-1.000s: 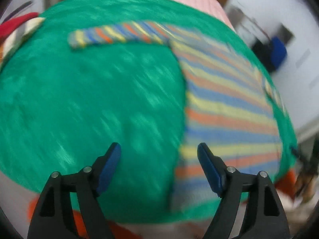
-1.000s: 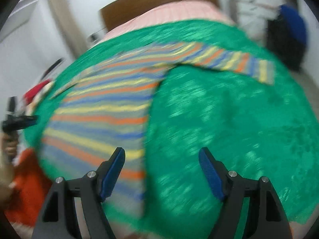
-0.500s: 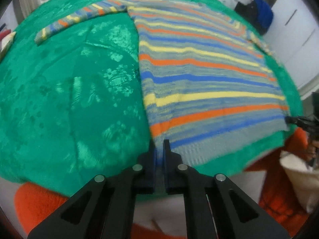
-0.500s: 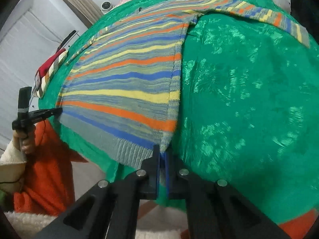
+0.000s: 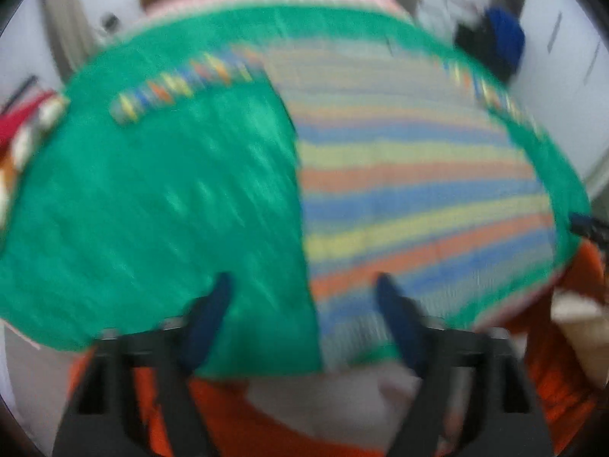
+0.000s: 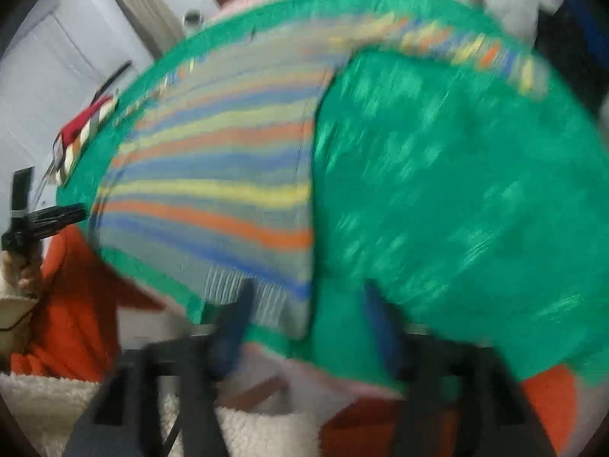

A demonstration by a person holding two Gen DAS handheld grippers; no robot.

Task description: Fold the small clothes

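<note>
Both views are motion-blurred. A striped sweater (image 5: 411, 190) lies flat on a green cloth (image 5: 152, 209) spread over a bed. Its stripes run orange, yellow, blue and grey. One sleeve (image 5: 179, 87) extends sideways from the shoulder across the green cloth; in the right wrist view the other sleeve (image 6: 468, 49) extends to the right.

The left gripper (image 5: 302, 320) has its fingers spread apart and holds nothing. It sits over the near edge of the cloth, at the side seam of the sweater's lower corner.

The right gripper (image 6: 308, 339) also has its fingers spread apart and holds nothing. It sits at the opposite lower corner of the sweater (image 6: 213, 198), above the hem.

A red and white folded item (image 6: 85, 129) lies at the edge of the cloth.
</note>
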